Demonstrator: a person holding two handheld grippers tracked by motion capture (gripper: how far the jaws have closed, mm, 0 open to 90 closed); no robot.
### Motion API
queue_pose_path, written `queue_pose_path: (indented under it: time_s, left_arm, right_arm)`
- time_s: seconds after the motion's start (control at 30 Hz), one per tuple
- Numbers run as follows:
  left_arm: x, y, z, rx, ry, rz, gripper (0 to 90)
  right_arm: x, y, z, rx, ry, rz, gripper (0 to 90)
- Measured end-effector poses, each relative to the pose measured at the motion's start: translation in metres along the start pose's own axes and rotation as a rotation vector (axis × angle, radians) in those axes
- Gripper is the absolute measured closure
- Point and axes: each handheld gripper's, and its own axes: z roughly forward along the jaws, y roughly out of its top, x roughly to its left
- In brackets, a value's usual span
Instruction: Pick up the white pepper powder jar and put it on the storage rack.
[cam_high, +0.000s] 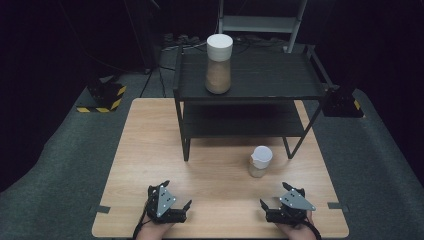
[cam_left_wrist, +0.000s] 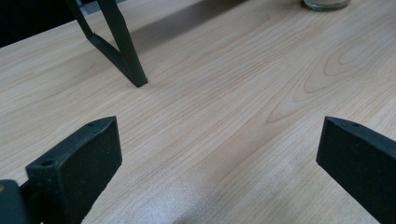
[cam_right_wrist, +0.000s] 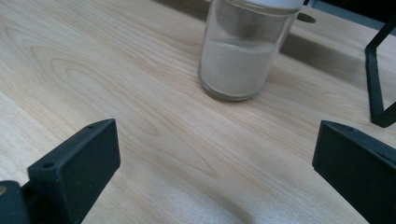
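While both grippers rest apart-jawed, small jar (cam_high: 260, 161) stands near right gripper (cam_high: 272, 197).

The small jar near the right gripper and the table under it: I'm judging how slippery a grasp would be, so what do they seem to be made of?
The small jar looks like clear, glossy glass: pale powder shows through its wall, with reflections on it. Its white lid is probably plastic. The table looks like light wood or wood-look laminate, with printed-looking grain and a soft sheen.
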Motion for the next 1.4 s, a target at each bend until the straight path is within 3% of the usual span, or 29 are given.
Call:
queue_pose_path:
  time_s: [0.33, 0.87, 1.4]
  left_arm:
    - [0.002, 0.000, -0.001, 0.001, -0.006, -0.006, 0.4]
    - [0.003, 0.000, 0.000, 0.002, -0.016, -0.001, 0.4]
    - [0.004, 0.000, 0.000, 0.003, -0.023, 0.007, 0.4]
  right_arm:
    - [0.003, 0.000, -0.004, -0.049, -0.029, -0.004, 0.0]
    - [0.000, 0.001, -0.005, -0.130, -0.037, -0.014, 0.0]
    - [-0.005, 0.016, 0.011, -0.144, -0.029, 0.039, 0.0]
